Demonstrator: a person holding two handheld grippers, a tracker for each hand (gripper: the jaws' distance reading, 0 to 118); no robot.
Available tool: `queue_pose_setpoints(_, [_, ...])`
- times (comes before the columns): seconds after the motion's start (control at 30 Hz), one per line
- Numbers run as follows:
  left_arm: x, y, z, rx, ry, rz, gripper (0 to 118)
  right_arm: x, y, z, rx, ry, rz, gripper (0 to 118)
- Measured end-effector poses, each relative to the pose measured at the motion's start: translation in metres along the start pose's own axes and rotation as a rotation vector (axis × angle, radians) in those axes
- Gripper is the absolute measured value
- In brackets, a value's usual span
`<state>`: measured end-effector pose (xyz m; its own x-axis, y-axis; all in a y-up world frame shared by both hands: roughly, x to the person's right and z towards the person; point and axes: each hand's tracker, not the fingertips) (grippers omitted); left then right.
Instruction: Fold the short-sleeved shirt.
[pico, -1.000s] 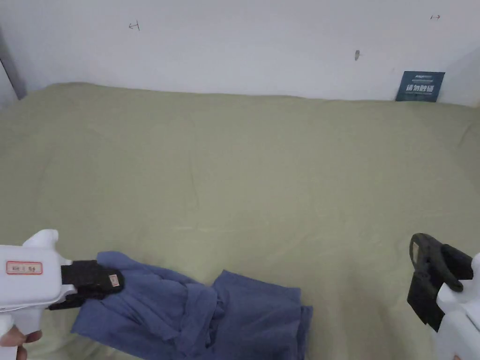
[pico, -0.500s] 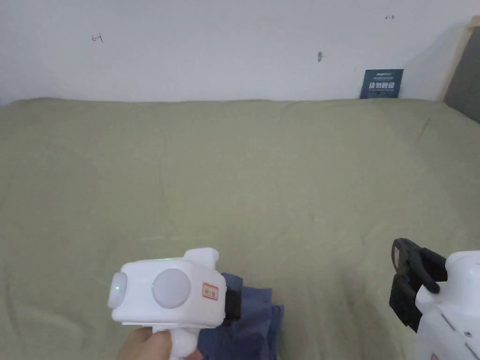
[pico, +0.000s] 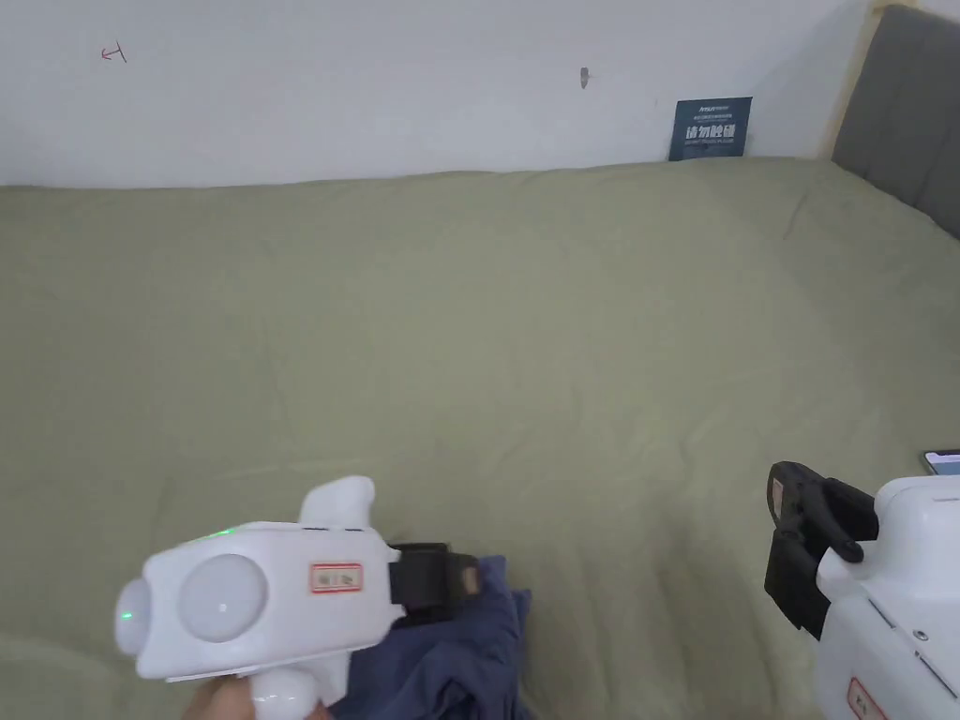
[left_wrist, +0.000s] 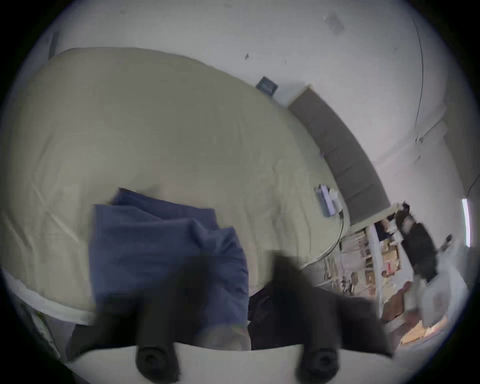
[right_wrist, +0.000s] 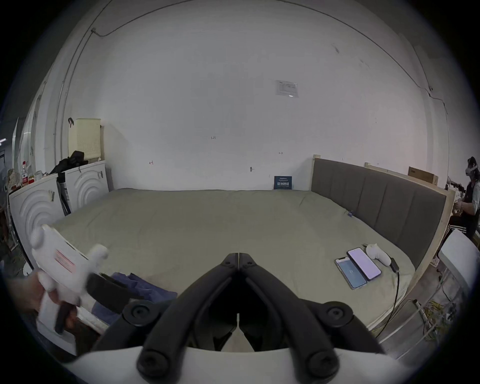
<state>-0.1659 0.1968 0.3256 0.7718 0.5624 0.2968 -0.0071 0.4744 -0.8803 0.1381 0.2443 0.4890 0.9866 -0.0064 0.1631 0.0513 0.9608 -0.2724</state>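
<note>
Since a second ago the left hand-held gripper (pico: 464, 583), its grip unclear through blur, has crossed the crumpled shirt (pico: 450, 656) toward lower centre; the right hand-held gripper (right_wrist: 238, 256) is closed and empty, so folding is judged not yet begun.

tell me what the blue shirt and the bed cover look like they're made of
Blue shirt: soft matte woven cloth, likely cotton; it slumps in limp folds with no sheen. Bed cover: matte olive-green fabric, probably cotton or a blend; it shows shallow creases and no gloss.
</note>
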Motion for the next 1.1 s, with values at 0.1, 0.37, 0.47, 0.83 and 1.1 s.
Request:
queue_pose_setpoints(0.1, [-0.022, 0.001, 0.011, -0.007, -0.034, 0.046, 0, -0.005, -0.002, -0.003, -0.010, 0.016, -0.008, 0])
queue_pose_setpoints(0.37, [-0.047, -0.038, -0.058, -0.188, -0.210, 0.163, 0, -0.017, -0.014, -0.012, -0.069, 0.065, -0.021, 0])
queue_pose_setpoints(0.47, [-0.056, -0.060, -0.092, -0.256, -0.203, 0.181, 0, -0.017, -0.020, -0.016, -0.105, 0.078, -0.028, 0])
queue_pose_setpoints(0.83, [-0.045, -0.056, -0.070, -0.191, -0.184, 0.092, 0, -0.012, -0.055, -0.059, -0.354, 0.495, -0.327, 0])
queue_pose_setpoints(1.1, [-0.073, -0.024, 0.031, -0.022, -0.107, 0.028, 0, -0.053, -0.101, -0.127, -0.596, 0.760, -0.484, 0])
